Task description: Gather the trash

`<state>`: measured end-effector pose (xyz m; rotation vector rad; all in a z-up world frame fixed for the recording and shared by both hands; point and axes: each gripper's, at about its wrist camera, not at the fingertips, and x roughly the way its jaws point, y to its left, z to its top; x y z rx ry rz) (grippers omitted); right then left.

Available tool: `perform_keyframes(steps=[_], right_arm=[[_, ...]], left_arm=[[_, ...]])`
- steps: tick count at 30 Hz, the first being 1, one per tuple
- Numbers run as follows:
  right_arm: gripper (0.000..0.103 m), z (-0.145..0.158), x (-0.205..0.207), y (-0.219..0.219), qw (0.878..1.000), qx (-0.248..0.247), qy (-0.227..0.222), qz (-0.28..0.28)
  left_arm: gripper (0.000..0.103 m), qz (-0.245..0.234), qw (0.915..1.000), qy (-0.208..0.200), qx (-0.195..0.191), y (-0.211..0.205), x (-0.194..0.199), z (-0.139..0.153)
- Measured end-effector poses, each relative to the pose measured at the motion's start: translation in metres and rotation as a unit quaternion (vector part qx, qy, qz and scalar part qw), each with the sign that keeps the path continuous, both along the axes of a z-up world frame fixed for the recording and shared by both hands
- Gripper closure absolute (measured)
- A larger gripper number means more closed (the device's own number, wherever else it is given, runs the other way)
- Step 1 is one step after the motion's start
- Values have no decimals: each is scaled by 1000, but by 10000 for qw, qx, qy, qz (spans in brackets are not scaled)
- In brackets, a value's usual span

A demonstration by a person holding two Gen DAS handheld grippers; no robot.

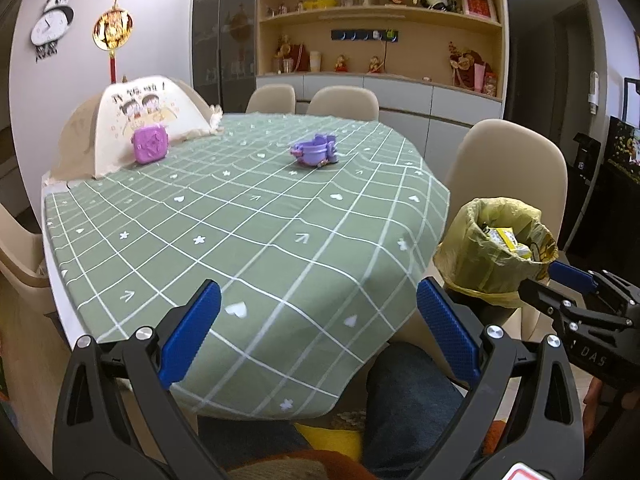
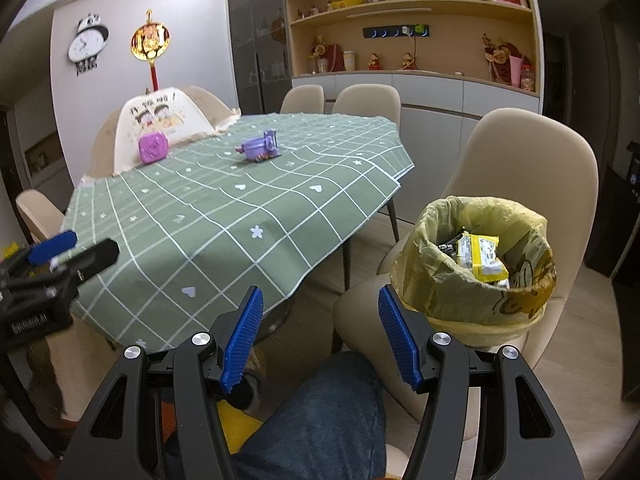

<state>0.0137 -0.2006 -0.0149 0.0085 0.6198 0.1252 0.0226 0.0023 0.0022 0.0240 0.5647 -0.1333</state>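
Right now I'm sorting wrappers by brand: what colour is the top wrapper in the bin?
Yellow wrapper; clearest in the right wrist view.

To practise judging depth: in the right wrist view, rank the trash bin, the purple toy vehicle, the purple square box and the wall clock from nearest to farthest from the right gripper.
1. Trash bin, just right of the right gripper, on a chair.
2. Purple toy vehicle, mid-table.
3. Purple square box, far left table edge.
4. Wall clock, on the back wall.

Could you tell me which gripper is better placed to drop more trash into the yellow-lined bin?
Right: the right gripper is open and empty beside the yellow-lined bin; the left gripper hangs over the green checked tablecloth.
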Motion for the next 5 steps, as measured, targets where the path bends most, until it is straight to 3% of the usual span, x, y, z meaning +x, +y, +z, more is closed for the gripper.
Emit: perform_keyframes(steps=[2,5], right_arm=[[46,6,20,17,9996,-203,13,219],[46,19,58,53,9967,-409,-27,700]], left_arm=[[9,36,9996,246,-137,20,24,7],[9,580,9978,267,-189,62,64,23]])
